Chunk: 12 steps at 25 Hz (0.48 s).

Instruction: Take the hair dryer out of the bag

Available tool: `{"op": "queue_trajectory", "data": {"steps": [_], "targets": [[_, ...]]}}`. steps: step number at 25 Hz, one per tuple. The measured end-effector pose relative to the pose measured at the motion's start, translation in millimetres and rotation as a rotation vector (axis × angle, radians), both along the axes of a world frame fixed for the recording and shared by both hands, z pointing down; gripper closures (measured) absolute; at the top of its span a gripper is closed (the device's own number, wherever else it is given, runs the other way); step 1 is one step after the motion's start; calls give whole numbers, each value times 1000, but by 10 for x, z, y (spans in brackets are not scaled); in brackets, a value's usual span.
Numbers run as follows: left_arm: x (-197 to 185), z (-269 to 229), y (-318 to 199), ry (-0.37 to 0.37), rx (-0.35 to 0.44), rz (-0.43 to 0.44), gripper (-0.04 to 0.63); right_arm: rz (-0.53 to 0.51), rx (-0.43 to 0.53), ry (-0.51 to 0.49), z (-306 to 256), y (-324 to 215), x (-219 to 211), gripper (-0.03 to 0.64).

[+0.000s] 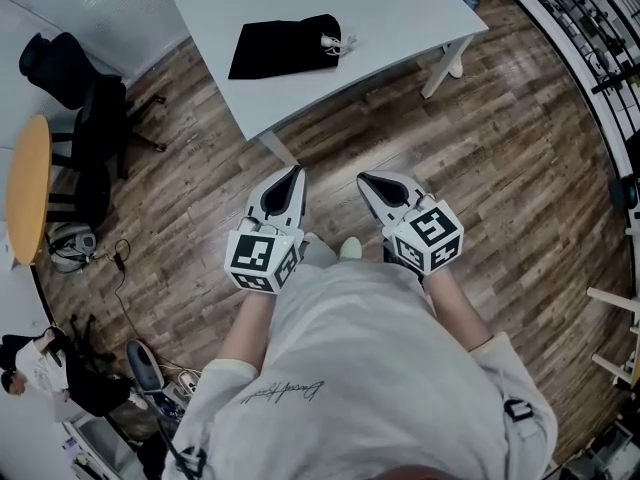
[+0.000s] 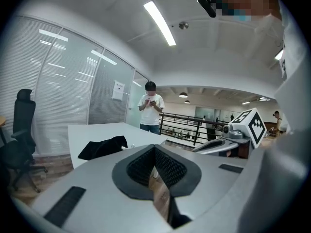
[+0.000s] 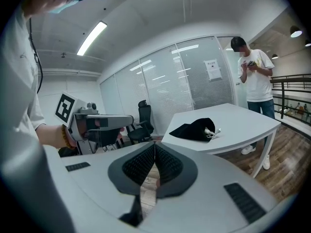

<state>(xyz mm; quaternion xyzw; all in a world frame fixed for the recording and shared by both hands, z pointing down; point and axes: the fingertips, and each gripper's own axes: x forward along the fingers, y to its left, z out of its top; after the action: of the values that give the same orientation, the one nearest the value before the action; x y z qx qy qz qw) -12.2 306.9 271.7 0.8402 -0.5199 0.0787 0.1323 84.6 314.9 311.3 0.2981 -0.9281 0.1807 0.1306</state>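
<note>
Hanging well short of the black bag on the counter, left hand-held gripper and right hand-held gripper are pressed together, empty; nothing done yet, hair dryer presumably inside the bag, a white cord at its mouth.

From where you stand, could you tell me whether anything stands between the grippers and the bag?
Nothing visible does: only open floor separates the left gripper and right gripper from the table, where the bag lies.
</note>
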Motion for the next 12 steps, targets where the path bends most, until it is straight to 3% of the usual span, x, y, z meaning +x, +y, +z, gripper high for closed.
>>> {"op": "queue_trajectory", "data": {"steps": [12], "targets": [[-2, -37, -192, 4, 24, -9, 583, -8, 17, -13, -12, -158, 32, 592]]}}
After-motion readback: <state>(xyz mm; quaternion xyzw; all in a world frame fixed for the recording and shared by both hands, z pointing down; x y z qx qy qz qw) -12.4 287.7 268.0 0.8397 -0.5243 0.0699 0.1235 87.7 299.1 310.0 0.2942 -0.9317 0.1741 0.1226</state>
